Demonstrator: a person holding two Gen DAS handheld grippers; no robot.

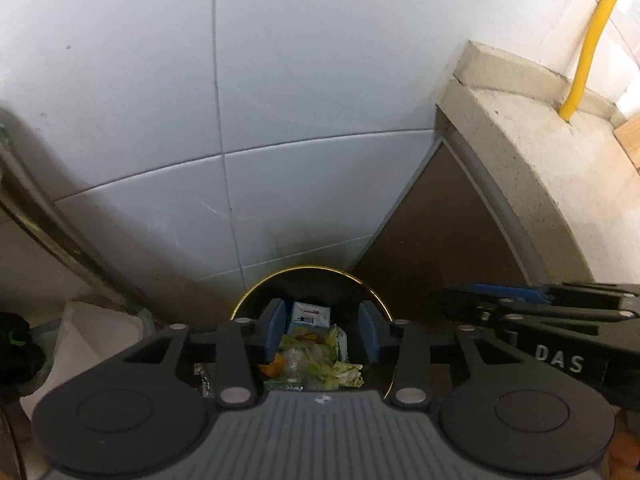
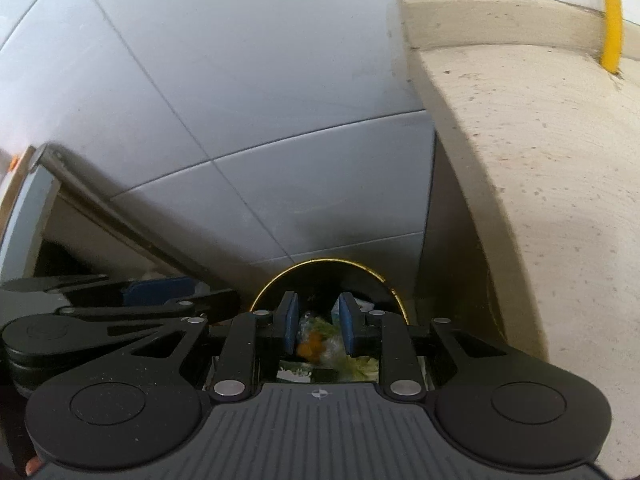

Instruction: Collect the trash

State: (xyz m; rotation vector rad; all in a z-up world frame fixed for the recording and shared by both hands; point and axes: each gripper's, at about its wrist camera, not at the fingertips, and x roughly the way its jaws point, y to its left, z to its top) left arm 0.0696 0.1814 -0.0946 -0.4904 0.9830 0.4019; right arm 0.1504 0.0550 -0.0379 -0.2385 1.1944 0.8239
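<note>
Both grippers hang side by side over the gold-rimmed bin (image 1: 376, 294), left gripper (image 1: 323, 330) and right gripper (image 2: 319, 325) spread and empty, the trash (image 1: 320, 356) directly below.

Near half of the bin (image 1: 362, 280) hidden behind the left gripper (image 1: 322, 330) body in the left wrist view; only the far arc of its gold rim showing. Print on the small carton (image 1: 310, 314) too small to read. Orange scrap (image 2: 310, 346) blurred, kind not clear. White bag (image 1: 92, 344) partly covered by the gripper's housing, its contents out of sight. Yellow pipe (image 1: 592, 40) cut off at the top edge. Dark object (image 1: 16, 344) cropped by the left edge, unidentifiable.
</note>
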